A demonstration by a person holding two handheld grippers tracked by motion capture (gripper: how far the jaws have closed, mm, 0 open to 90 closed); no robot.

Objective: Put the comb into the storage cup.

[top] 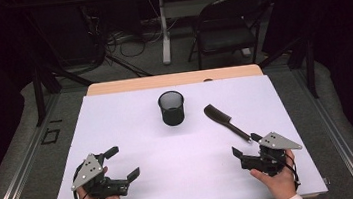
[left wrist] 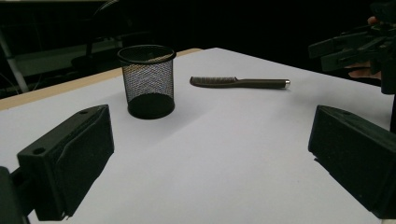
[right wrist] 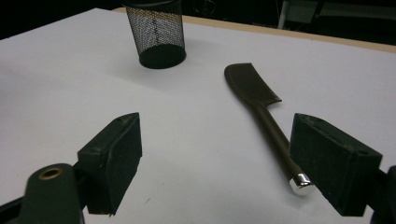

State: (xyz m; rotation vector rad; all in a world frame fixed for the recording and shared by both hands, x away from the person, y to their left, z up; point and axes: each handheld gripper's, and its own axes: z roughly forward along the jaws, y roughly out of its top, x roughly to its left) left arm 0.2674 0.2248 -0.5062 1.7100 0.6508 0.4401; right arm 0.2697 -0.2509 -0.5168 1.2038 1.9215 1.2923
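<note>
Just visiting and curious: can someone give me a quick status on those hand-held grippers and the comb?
Left hand-held gripper open, empty. Right hand-held gripper open, at the comb handle's tip, not gripping. Comb flat beside mesh cup. Nothing between.

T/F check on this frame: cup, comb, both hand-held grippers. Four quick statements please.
1. The mesh cup stands upright on the white table. True.
2. The comb is inside the cup. False: it lies flat on the table, beside the cup.
3. The right hand-held gripper is open, its jaws near the comb's handle end. True.
4. The left hand-held gripper grips the cup. False: it is open, holding nothing, well short of the cup.
</note>
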